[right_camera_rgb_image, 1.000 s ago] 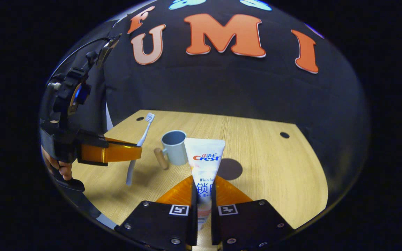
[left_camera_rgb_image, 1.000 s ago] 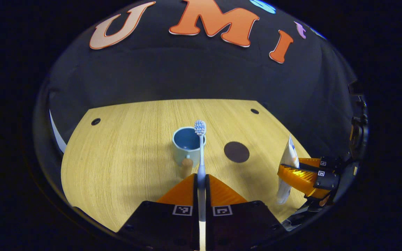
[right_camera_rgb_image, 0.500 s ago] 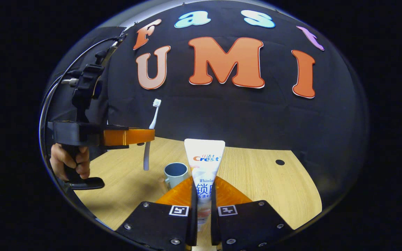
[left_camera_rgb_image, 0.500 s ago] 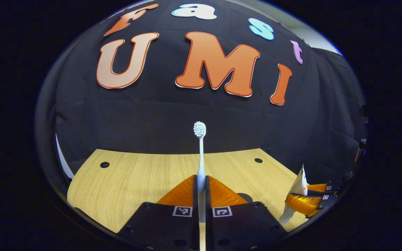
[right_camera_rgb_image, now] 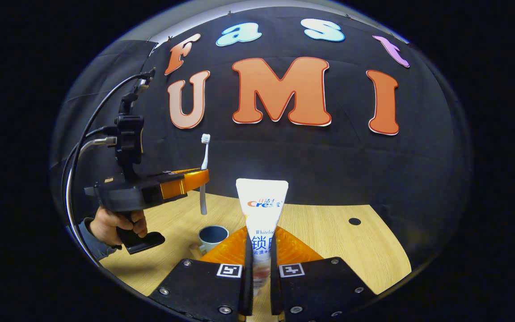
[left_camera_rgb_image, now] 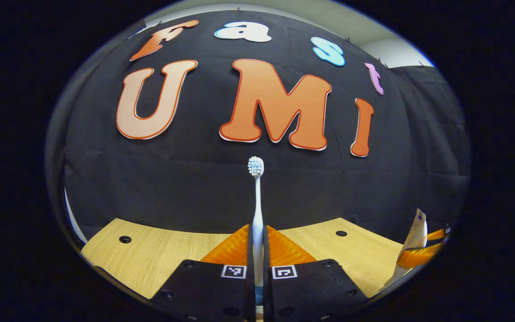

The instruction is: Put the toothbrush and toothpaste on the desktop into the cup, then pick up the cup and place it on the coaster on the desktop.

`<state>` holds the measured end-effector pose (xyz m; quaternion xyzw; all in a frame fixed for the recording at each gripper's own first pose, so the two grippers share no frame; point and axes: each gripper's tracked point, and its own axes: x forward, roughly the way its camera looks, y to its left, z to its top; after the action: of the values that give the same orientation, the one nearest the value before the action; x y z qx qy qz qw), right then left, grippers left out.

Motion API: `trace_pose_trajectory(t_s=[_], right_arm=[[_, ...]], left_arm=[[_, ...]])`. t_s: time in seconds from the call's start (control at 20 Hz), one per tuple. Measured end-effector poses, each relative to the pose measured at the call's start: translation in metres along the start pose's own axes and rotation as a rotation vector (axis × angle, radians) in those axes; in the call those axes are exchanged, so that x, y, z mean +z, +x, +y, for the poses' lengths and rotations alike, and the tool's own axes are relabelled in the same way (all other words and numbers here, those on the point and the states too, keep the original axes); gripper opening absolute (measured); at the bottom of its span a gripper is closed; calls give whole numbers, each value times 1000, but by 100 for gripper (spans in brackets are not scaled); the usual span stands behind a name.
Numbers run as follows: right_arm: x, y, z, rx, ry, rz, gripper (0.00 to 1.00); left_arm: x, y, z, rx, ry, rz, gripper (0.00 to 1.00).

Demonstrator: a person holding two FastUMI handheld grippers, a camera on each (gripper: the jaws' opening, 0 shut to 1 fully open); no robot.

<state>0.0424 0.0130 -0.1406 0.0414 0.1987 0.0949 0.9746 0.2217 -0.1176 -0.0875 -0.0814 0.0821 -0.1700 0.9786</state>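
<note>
Both grippers were clamped: left gripper (left_camera_rgb_image: 257, 250) on the upright toothbrush (left_camera_rgb_image: 256, 197), right gripper (right_camera_rgb_image: 259, 264) on the toothpaste (right_camera_rgb_image: 261, 210). Best to centre the brush handle over the cup (right_camera_rgb_image: 213, 236), then lower straight.

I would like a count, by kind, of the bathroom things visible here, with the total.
White toothbrush with pale bristles: 1
White toothpaste tube: 1
Grey-blue cup with wooden handle: 1
Total: 3

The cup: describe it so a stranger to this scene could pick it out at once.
On the pale wooden desktop, look low between the left tongs and the white toothpaste tube. There stands the small round blue-grey cup, open mouth up. It alone rests on the wood; brush and tube are held aloft.
</note>
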Motion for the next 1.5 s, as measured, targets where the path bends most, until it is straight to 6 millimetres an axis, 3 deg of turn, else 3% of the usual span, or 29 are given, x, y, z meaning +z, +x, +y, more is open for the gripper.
trace_pose_trajectory(t_s=[0.25,0.6,0.7,0.85,1.05,1.2,1.35,1.5], right_arm=[[0,14,0,9,-1,3,16],[-1,24,-1,13,7,4,16],[0,26,-3,8,8,3,16],[1,25,-3,5,9,-1,16],[4,25,-3,2,3,-9,16],[9,25,-3,1,8,-19,16],[18,27,1,3,3,-41,16],[26,31,12,19,11,-64,16]], left_arm=[[-35,10,3,13,5,42,6],[-43,7,1,-2,8,46,11],[-47,5,-1,-4,19,55,25],[-50,4,-2,-10,9,64,55],[-42,-4,-2,-16,2,44,83],[-33,-12,-4,-19,15,25,87],[-19,-25,0,-3,28,4,96],[-11,-42,6,25,43,-8,98]])
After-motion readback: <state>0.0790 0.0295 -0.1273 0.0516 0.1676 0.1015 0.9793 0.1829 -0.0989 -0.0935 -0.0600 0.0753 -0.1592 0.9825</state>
